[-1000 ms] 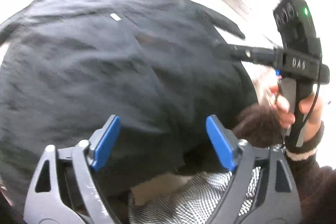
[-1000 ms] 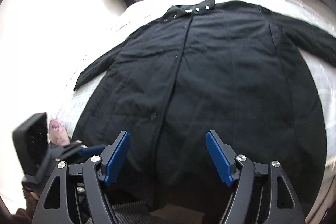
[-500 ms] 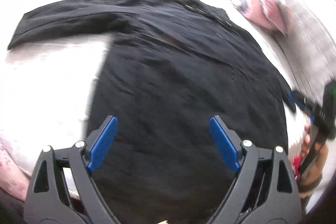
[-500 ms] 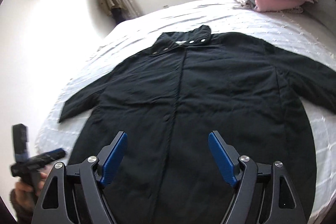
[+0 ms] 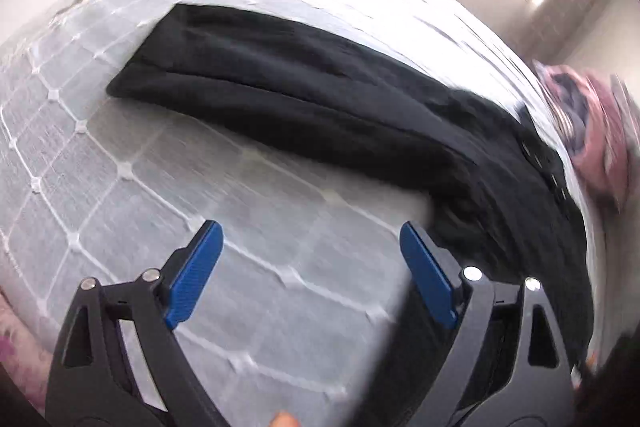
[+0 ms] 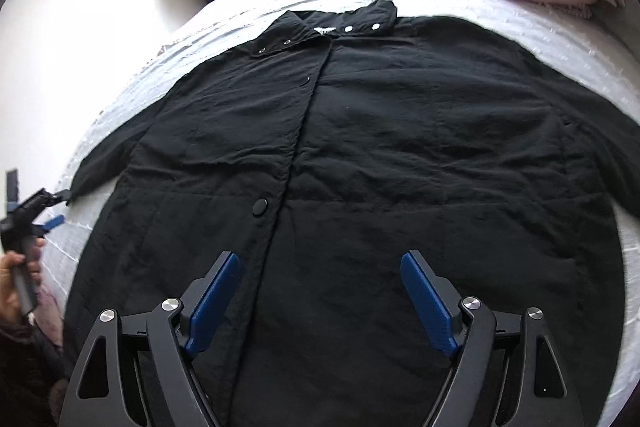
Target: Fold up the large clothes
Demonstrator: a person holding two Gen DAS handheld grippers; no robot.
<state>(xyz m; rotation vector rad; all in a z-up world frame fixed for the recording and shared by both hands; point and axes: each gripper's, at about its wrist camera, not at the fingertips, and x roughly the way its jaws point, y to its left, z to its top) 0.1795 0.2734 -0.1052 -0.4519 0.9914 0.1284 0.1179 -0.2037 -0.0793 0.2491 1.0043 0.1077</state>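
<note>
The coat lies spread flat, front up, on the bed. The left gripper, jaws wide and empty, has swung from over the coat's body to the bedspread beside its sleeve. The right gripper, also spread and empty, still hovers over the hem.

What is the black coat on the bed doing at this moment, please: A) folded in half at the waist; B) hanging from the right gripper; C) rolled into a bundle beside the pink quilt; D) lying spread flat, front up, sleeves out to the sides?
D: the black coat lies flat on the bed with its snap placket up and both sleeves extended, while the right gripper is open above the hem.
</note>
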